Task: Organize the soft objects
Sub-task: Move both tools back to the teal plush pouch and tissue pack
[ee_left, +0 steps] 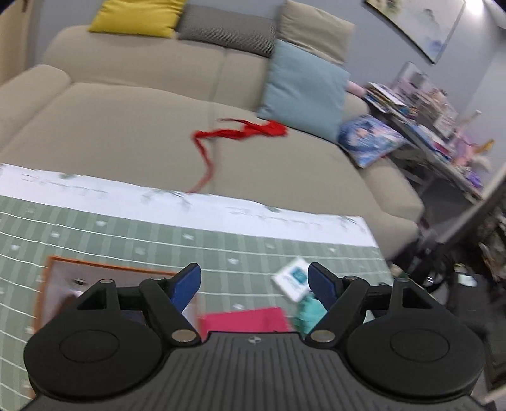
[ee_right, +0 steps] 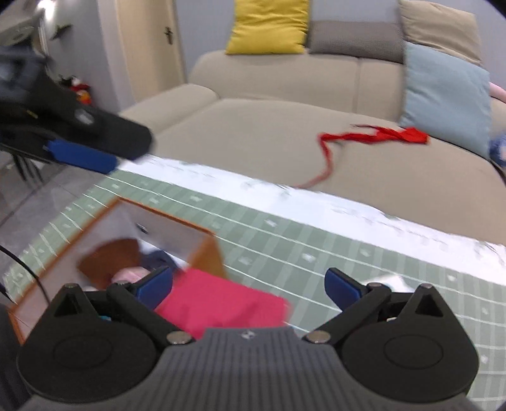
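Note:
A pink cloth (ee_right: pixel 221 303) lies on the green checked tablecloth (ee_right: pixel 316 240) against the right side of an orange-rimmed box (ee_right: pixel 164 218). My right gripper (ee_right: pixel 248 279) hovers just above the cloth, open, with nothing touching its pads. The box holds a brown piece (ee_right: pixel 110 256), a pale pink item (ee_right: pixel 129 273) and something dark blue. My left gripper (ee_left: pixel 254 278) is open and empty over the table, above the pink cloth (ee_left: pixel 243 319), a teal item (ee_left: pixel 308 311) and a white packet (ee_left: pixel 291 281). A red strip of fabric (ee_left: pixel 246 131) trails across the sofa seat.
The beige sofa (ee_left: pixel 126 126) stands behind the table with yellow (ee_left: pixel 136 15), grey and light blue (ee_left: pixel 303 91) cushions. A blue patterned item (ee_left: pixel 370 139) lies at its right end. A cluttered side table (ee_left: pixel 436 126) stands at the far right. My left gripper (ee_right: pixel 95 158) shows at the right wrist view's upper left.

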A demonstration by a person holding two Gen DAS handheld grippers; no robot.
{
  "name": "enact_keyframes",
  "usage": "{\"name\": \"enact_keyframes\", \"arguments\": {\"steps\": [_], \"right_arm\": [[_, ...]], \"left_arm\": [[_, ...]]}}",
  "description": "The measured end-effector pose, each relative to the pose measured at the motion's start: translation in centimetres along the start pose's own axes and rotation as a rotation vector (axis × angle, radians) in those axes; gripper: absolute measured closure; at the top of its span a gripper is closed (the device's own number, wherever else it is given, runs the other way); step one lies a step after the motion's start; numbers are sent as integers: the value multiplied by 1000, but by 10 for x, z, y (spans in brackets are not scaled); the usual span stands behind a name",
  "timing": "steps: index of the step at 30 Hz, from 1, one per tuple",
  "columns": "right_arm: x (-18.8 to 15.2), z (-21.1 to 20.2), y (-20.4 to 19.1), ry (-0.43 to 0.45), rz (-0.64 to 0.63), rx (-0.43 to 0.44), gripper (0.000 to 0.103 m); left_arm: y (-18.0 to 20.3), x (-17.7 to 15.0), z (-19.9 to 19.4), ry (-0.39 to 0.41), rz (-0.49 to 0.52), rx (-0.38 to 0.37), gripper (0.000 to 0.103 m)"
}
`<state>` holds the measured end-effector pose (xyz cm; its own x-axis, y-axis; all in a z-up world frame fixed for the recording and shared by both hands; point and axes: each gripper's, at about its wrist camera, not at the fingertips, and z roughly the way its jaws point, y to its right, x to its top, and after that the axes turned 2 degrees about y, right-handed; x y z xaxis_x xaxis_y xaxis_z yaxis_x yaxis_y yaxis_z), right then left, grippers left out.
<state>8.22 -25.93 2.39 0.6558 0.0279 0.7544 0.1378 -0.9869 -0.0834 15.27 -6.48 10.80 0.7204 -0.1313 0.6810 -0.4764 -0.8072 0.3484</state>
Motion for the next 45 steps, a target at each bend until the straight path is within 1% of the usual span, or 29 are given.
{"name": "enact_keyframes", "arguments": {"steps": [3, 5, 7, 9, 10, 12, 13, 15, 16, 19, 22, 25, 27, 28, 29, 31, 33, 34, 35, 36, 38, 39, 40, 41, 43, 44, 45], "right_arm": [[-21, -4, 25, -19, 14, -54, 3], [-38, -7, 43, -24, 57, -79, 3], [-53, -11, 58, -25, 112, -95, 3], [-68, -10, 73, -26, 158, -112, 3], [-75, -10, 78, -29, 169, -123, 3], [-89, -8, 91, -38, 190, -143, 3], [-96, -7, 98, -39, 208, -146, 3], [-108, -7, 110, -41, 245, -141, 3], [-112, -7, 115, -43, 252, -137, 3], [-124, -7, 125, -67, 226, -120, 3], [-136, -4, 130, -103, 185, -122, 3], [-147, -4, 127, -101, 77, -158, 3], [-151, 1, 125, -85, 14, -166, 4], [-154, 4, 124, -86, -16, -153, 7], [-155, 6, 121, -85, -48, -139, 10], [-154, 10, 116, -68, -109, -145, 14], [-152, 15, 113, -54, -139, -146, 19], [-150, 16, 113, -45, -140, -137, 23], [-150, 17, 113, -34, -137, -122, 29], [-149, 17, 113, -25, -139, -102, 32], [-150, 20, 112, -31, -160, -74, 45], [-150, 23, 111, -38, -171, -66, 47], [-151, 24, 110, -43, -173, -48, 52], [-151, 26, 110, -44, -167, -28, 62], [-151, 29, 107, -44, -159, -17, 73], [-151, 30, 106, -43, -162, -22, 77], [-152, 31, 105, -46, -162, -27, 78]], "left_arm": [[19, -8, 10, -1, -10, -50, 13], [33, -15, 18, -11, -4, -72, 13], [49, -24, 25, -10, 30, -94, 13], [65, -37, 29, 13, 59, -106, 13], [71, -44, 30, 21, 57, -110, 13], [80, -61, 29, 49, 37, -111, 13], [86, -73, 29, 63, 44, -109, 13], [96, -92, 31, 76, 66, -82, 13], [99, -103, 34, 70, 78, -62, 13], [102, -127, 47, 28, 92, 6, 13], [99, -143, 60, -10, 103, 45, 13], [95, -153, 67, -26, 123, 67, 13], [93, -158, 69, -28, 129, 59, 12], [94, -160, 67, -13, 146, 58, 12], [96, -161, 67, -20, 162, 55, 12], [99, -164, 65, -18, 181, 50, 12], [101, -165, 65, -23, 186, 35, 12], [102, -165, 64, -25, 185, 28, 12], [102, -166, 65, -26, 183, 25, 12], [102, -166, 64, -29, 183, 20, 12], [102, -165, 65, -27, 183, 20, 12], [102, -164, 65, -26, 182, 22, 12], [101, -163, 65, -25, 177, 17, 12], [100, -163, 65, -24, 169, 5, 12], [97, -161, 63, -22, 142, -43, 12], [97, -161, 63, -22, 132, -57, 12], [97, -160, 62, -22, 125, -68, 12]]}}
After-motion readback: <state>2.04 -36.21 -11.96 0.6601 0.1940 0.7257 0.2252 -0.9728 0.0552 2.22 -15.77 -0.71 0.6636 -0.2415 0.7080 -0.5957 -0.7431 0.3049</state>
